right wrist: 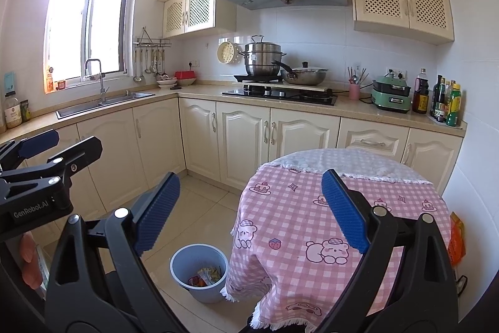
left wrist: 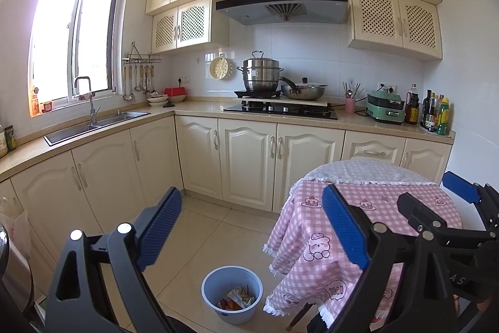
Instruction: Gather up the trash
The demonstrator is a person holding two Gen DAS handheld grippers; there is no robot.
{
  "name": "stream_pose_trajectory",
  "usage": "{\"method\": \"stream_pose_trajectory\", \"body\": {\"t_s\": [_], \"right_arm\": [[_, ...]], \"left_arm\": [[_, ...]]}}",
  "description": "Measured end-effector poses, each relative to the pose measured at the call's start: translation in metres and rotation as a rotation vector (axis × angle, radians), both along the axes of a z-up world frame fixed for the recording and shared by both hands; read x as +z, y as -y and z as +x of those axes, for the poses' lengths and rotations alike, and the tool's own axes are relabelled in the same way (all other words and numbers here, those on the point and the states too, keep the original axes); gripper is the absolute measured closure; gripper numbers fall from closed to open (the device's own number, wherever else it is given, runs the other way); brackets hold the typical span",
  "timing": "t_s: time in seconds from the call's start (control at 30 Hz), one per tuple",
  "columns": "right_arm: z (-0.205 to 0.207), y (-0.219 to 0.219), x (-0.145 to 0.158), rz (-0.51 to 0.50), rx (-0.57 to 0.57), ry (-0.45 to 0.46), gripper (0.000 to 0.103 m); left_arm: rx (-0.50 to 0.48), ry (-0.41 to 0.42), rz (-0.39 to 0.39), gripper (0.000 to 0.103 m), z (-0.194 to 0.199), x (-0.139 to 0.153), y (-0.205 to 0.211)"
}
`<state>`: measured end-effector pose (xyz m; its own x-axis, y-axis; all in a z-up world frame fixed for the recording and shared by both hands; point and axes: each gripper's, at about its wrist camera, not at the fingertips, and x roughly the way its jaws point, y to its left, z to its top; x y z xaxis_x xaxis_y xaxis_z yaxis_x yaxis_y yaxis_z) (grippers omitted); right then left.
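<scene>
- Both held high over the kitchen floor: left tool (left wrist: 252, 227) spread wide, nothing between the pads; right tool (right wrist: 251, 211) equally wide, equally empty.
- Blue bin (right wrist: 198, 276) down on the floor, just beside the pink-checked desk (right wrist: 312, 208), wrappers already inside.
- Looks like a search step, nothing grasped yet.
- Orange packet (right wrist: 457, 242) at the desk's right edge — likely next; calls for a rightward swing of the right tool and a squeeze.

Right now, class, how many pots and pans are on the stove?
2: a tall steel steamer pot at the back left, and a lidded pan just right of it. None seem hidden.
</scene>
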<state>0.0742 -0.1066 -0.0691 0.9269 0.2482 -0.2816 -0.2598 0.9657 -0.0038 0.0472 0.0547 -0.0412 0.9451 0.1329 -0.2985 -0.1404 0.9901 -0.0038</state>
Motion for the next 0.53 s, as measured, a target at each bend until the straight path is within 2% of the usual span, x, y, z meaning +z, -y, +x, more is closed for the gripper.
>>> {"method": "stream_pose_trajectory", "body": {"t_s": [0.33, 0.53], "right_arm": [[0.008, -0.001, -0.008, 0.004, 0.002, -0.024, 0.012], [0.025, 0.005, -0.023, -0.001, -0.01, -0.059, 0.012]], "left_arm": [[0.011, -0.024, 0.0, 0.013, 0.009, -0.007, 0.001], [0.028, -0.075, -0.025, 0.013, 0.026, -0.025, -0.005]]}}
